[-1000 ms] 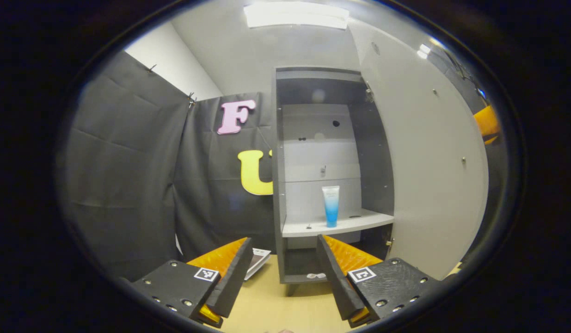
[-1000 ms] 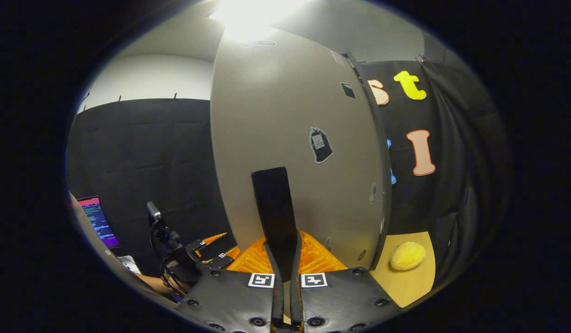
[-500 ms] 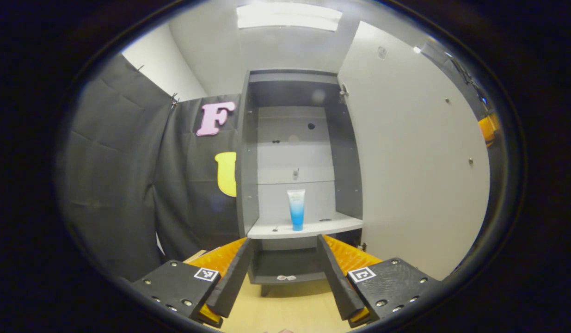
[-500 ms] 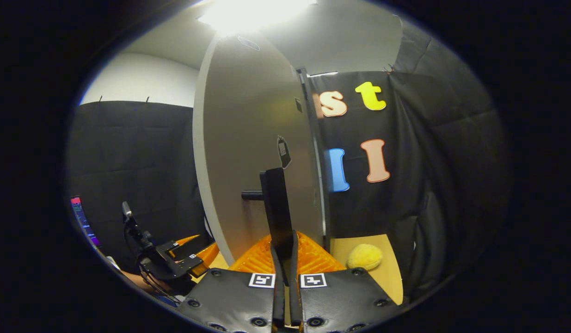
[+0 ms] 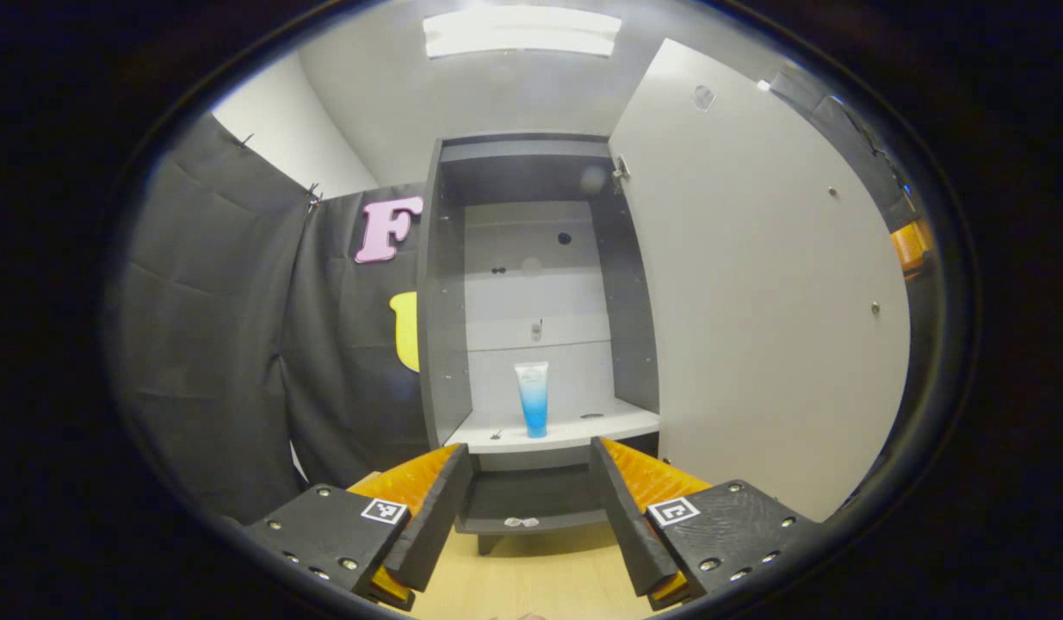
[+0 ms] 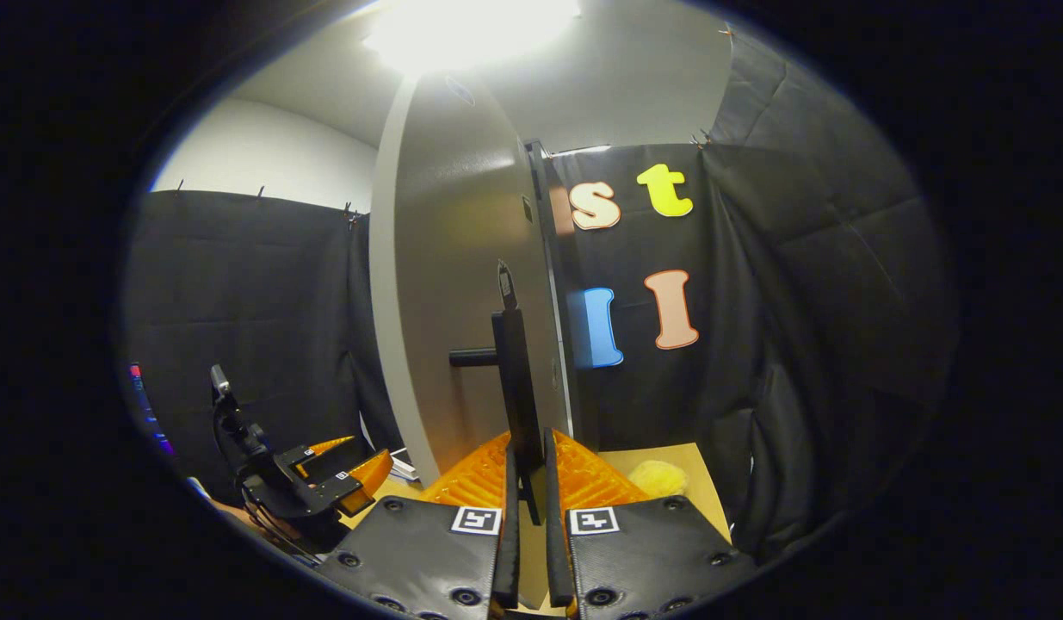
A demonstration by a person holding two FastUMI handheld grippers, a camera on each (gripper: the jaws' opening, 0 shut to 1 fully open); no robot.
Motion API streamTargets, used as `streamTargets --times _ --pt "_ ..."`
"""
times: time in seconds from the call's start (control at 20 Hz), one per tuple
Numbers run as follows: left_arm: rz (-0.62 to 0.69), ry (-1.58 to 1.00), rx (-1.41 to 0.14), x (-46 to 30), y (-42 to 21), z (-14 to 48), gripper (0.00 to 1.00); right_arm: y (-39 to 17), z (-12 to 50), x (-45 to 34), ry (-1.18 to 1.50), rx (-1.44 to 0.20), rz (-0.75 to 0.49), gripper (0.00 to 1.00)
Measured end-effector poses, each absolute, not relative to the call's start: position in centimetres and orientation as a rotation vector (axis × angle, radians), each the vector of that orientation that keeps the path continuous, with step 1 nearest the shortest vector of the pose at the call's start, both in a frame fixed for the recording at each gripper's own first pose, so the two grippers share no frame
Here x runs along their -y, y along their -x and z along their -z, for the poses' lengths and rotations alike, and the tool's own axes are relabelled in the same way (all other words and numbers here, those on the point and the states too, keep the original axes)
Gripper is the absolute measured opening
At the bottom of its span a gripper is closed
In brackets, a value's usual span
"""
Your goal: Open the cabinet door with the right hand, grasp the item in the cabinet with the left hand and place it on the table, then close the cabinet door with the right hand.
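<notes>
Right tool point(image 6: 527, 499) pinches the door handle point(image 6: 516, 387); left tool point(image 5: 531, 499) gapes empty; tube point(image 5: 532, 399) label unreadable.

No words or numbers can be read. The tube point(image 5: 532, 398) on the cabinet shelf point(image 5: 574, 428) carries print too small to make out.

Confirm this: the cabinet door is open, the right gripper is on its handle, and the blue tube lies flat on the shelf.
One thing is wrong. The blue tube stands upright on the shelf, as the left gripper view shows. The rest holds: the cabinet door is swung open, and in the right gripper view the right gripper is closed on the handle.
</notes>
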State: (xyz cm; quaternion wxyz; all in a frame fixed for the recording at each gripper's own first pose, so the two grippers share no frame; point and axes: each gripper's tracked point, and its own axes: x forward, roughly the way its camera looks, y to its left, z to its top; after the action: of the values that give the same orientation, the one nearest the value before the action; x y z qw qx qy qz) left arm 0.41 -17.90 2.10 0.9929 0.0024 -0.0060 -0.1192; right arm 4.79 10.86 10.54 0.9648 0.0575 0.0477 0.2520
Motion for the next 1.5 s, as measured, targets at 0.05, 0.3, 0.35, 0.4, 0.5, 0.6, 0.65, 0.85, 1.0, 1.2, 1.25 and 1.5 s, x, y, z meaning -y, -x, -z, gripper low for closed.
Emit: streamTargets --times 0.05,0.3,0.35,0.4,0.5,0.6,0.65,0.85,1.0,1.2,1.25,1.5 --pt "0.239 -0.01 0.018 18.2 -0.7 -2.4 0.84 -3.8 -10.7 -10.1 -0.127 -0.09 -0.51 0.19" --pt "0.262 -0.019 0.032 19.8 -3.4 -4.8 0.84 -2.8 -9.8 -2.5 -0.047 -0.056 -0.305 0.82" --pt "0.267 -0.02 0.03 20.1 -4.2 -5.1 0.84 -3.4 -8.9 -1.6 -0.033 -0.06 -0.263 0.98" --pt "0.267 -0.019 0.031 20.2 -5.2 -5.5 0.84 -3.5 -8.5 -0.8 -0.026 -0.067 -0.225 0.99" --pt "0.261 -0.018 0.034 20.3 -7.4 -6.2 0.84 -4.5 -6.8 0.2 -0.019 -0.09 -0.155 0.98" --pt "0.251 -0.025 0.044 20.3 -10.0 -6.6 0.86 -4.8 -4.9 1.3 -0.014 -0.123 -0.096 0.98" --pt "0.245 -0.03 0.045 20.3 -11.2 -6.7 0.84 -5.0 -4.2 1.5 -0.018 -0.141 -0.074 0.98" --pt "0.241 -0.021 0.012 21.7 -17.2 -5.6 0.84 -6.4 -2.2 2.2 -0.059 -0.198 -0.001 0.98" --pt "0.253 -0.006 -0.014 22.7 -21.1 -4.1 0.86 -7.7 -1.0 2.6 -0.077 -0.224 0.052 0.98" --pt "0.278 -0.01 -0.06 24.2 -25.4 -1.4 0.86 -9.3 0.1 2.5 -0.096 -0.25 0.104 0.98" --pt "0.28 -0.012 -0.072 24.6 -26.4 -0.7 0.86 -9.8 0.4 2.4 -0.097 -0.258 0.115 0.98" --pt "0.287 -0.02 -0.143 25.7 -29.4 2.2 0.86 -11.5 1.8 2.1 -0.097 -0.297 0.146 0.98"
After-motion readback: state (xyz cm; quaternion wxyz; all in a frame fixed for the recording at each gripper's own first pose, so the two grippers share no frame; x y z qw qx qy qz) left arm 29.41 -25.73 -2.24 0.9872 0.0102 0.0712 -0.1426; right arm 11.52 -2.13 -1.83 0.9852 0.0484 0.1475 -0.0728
